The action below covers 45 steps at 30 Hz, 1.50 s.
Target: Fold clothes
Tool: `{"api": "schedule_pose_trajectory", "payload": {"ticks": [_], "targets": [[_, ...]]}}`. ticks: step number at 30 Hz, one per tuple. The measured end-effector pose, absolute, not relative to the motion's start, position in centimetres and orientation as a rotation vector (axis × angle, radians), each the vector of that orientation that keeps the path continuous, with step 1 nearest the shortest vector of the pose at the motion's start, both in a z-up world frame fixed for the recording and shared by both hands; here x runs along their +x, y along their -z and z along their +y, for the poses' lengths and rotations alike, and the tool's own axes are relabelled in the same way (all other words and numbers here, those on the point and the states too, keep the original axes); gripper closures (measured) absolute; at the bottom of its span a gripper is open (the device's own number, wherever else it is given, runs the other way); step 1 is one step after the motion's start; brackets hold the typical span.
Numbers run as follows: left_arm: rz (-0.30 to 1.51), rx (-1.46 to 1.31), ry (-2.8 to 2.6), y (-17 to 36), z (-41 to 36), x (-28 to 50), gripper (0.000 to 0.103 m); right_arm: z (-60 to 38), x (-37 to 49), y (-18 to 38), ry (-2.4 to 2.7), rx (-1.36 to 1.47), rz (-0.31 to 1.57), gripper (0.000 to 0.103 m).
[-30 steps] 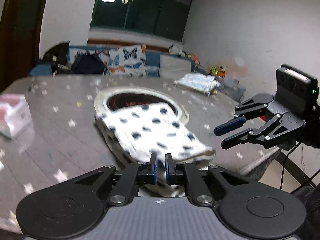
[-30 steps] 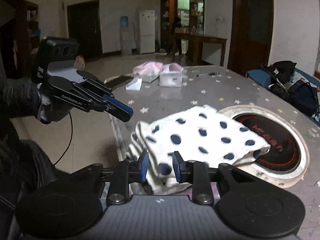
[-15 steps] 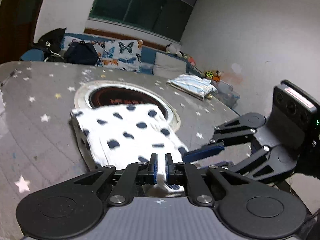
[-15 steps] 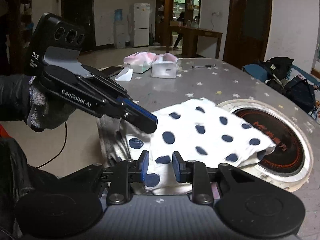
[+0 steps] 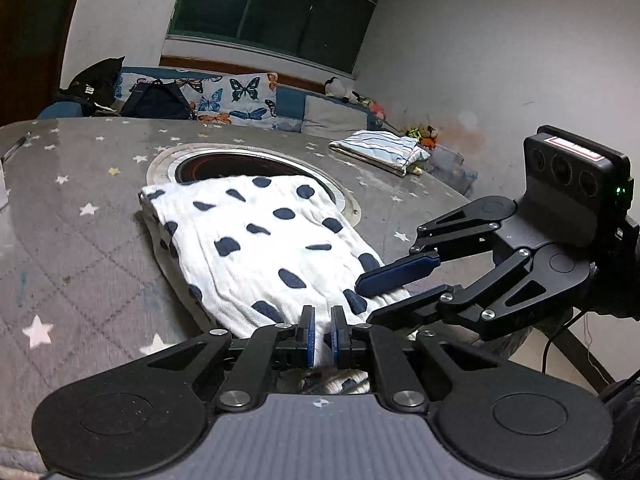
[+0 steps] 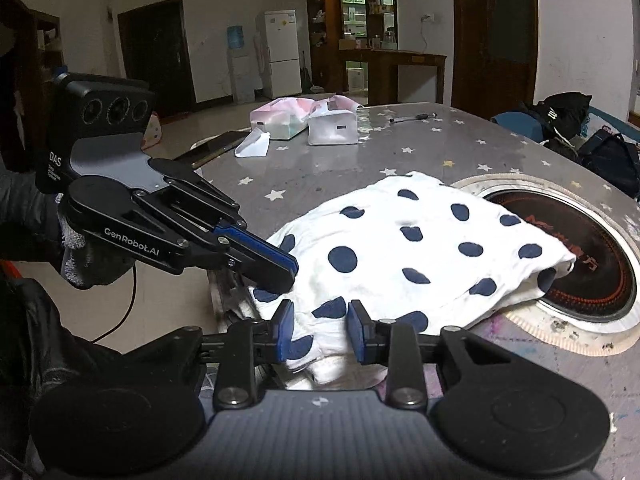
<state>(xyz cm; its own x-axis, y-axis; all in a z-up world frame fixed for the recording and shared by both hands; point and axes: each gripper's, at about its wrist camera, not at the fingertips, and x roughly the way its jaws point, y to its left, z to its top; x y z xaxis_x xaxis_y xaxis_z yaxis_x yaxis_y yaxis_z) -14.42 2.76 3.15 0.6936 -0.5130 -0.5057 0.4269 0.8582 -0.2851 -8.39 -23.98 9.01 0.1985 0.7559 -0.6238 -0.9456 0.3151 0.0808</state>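
Observation:
A white garment with dark blue dots [image 5: 256, 240] lies folded on the grey star-patterned table [image 5: 80, 240], its far end over a round cooker ring. My left gripper [image 5: 322, 332] is shut on the garment's near edge, with cloth pinched between its pads. In the right wrist view the left gripper [image 6: 288, 276] bites the same edge of the garment [image 6: 400, 248]. My right gripper [image 6: 320, 332] is shut on a thick bunch of that edge, its fingers held apart by the folds. The right gripper [image 5: 366, 302] sits just right of the left one.
A round cooker ring [image 6: 580, 264] is set into the table. A folded striped cloth [image 5: 380, 148] lies at the far right. Tissue packs [image 6: 304, 120], a pen [image 6: 412, 118] and a dark flat device [image 6: 216, 146] sit far off. The table's edge runs just under both grippers.
The two grippers have come much closer together along the garment's near edge. Both kept their hold, and the garment now lies flatter.

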Motion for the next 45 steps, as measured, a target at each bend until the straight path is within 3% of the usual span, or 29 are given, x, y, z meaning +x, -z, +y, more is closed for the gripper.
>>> {"api": "schedule_pose_trajectory", "payload": {"ticks": [5, 17, 26, 36, 45], "targets": [[0.568, -0.187, 0.526, -4.7, 2.9, -13.2, 0.084, -24.1, -6.9, -10.4, -1.189, -0.322, 0.625, 0.067], [0.647, -0.164, 0.631, -3.1, -0.3, -11.1, 0.084, -23.1, 0.9, -11.1, -0.958, -0.298, 0.617, 0.066], [0.678, -0.221, 0.632, -1.9, 0.2, -11.1, 0.084, -21.7, 7.3, -7.0, -0.845, -0.242, 0.73, 0.067], [0.601, -0.239, 0.593, -4.1, 1.7, -11.3, 0.08, -19.8, 7.1, -8.9, -0.908, -0.268, 0.712, 0.067], [0.666, -0.282, 0.578, -2.1, 2.2, -11.5, 0.08, -14.8, 7.5, -7.8, -0.979, -0.304, 0.749, 0.067]]}}
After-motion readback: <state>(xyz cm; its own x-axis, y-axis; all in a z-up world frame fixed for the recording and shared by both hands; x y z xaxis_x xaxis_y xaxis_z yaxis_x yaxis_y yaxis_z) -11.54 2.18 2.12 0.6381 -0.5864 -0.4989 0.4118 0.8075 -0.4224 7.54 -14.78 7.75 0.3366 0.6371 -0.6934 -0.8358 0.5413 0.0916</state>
